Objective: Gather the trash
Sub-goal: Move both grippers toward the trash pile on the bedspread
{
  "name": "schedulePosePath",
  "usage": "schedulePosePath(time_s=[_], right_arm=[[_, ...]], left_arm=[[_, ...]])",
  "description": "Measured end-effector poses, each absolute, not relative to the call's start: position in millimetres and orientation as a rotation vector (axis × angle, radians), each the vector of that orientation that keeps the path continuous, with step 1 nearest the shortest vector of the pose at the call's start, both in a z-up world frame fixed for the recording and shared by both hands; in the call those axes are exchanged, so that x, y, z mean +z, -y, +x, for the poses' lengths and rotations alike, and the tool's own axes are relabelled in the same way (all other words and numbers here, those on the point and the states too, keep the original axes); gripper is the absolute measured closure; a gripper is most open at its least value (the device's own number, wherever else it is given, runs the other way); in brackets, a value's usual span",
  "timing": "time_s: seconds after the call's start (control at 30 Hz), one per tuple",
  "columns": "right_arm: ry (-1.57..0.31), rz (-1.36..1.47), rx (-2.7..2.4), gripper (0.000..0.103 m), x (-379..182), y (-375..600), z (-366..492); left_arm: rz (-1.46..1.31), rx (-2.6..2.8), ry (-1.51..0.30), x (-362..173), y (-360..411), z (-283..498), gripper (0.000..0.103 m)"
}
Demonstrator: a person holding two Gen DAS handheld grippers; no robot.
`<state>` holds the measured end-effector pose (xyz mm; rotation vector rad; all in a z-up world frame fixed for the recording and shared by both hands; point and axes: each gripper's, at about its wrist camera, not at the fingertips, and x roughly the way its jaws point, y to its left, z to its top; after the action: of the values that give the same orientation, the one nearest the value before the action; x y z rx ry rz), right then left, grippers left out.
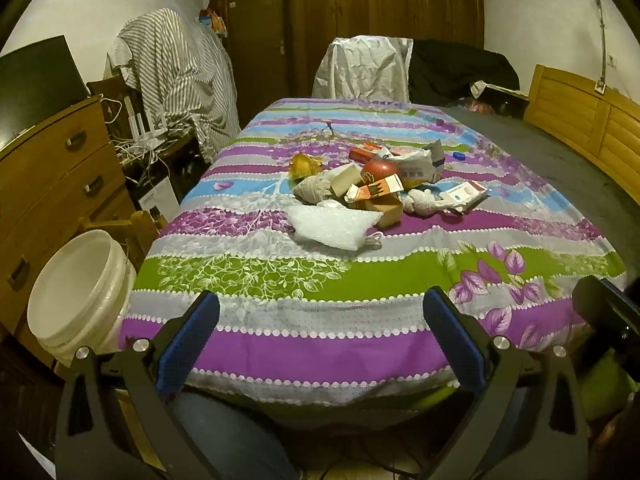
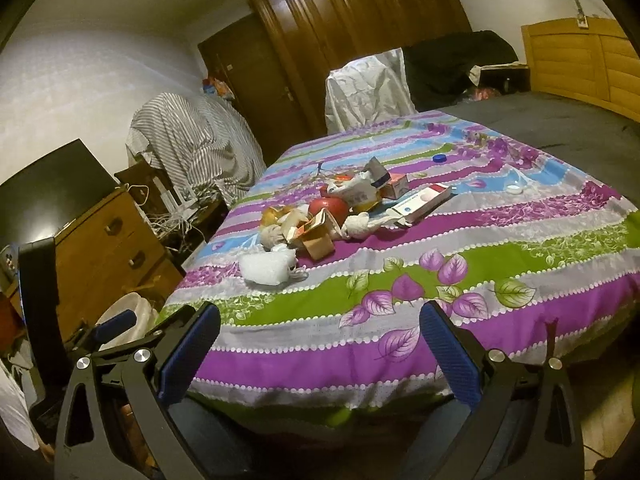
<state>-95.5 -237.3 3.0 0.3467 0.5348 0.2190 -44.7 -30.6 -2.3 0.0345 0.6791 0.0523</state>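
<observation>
A pile of trash (image 1: 376, 184) lies mid-table on the striped floral cloth (image 1: 320, 344): cartons, crumpled paper, a white bubble-wrap piece (image 1: 334, 226), a red apple (image 1: 378, 170), a blue cap (image 1: 459, 156). The pile also shows in the right wrist view (image 2: 328, 216). A white bucket (image 1: 76, 292) stands on the floor left of the table. My left gripper (image 1: 320, 344) is open and empty at the near table edge. My right gripper (image 2: 320, 352) is open and empty, also at the near edge, right of the left one (image 2: 116, 322).
A wooden dresser (image 1: 52, 184) with a dark screen stands left. A tangle of white cables (image 1: 140, 148) and a striped cloth over furniture (image 1: 180, 76) lie behind the bucket. A covered chair (image 1: 364, 68) stands at the far end. A wooden headboard (image 1: 588, 120) is at right.
</observation>
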Motion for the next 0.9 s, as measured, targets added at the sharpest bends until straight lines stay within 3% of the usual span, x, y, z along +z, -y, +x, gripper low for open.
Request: schedulePosePath(time_s=[0.9], right_arm=[[-0.508,0.188,0.153,0.004,33,233,-15]], left_arm=[[0.082,0.146,-0.639,7,14,9,0.005]])
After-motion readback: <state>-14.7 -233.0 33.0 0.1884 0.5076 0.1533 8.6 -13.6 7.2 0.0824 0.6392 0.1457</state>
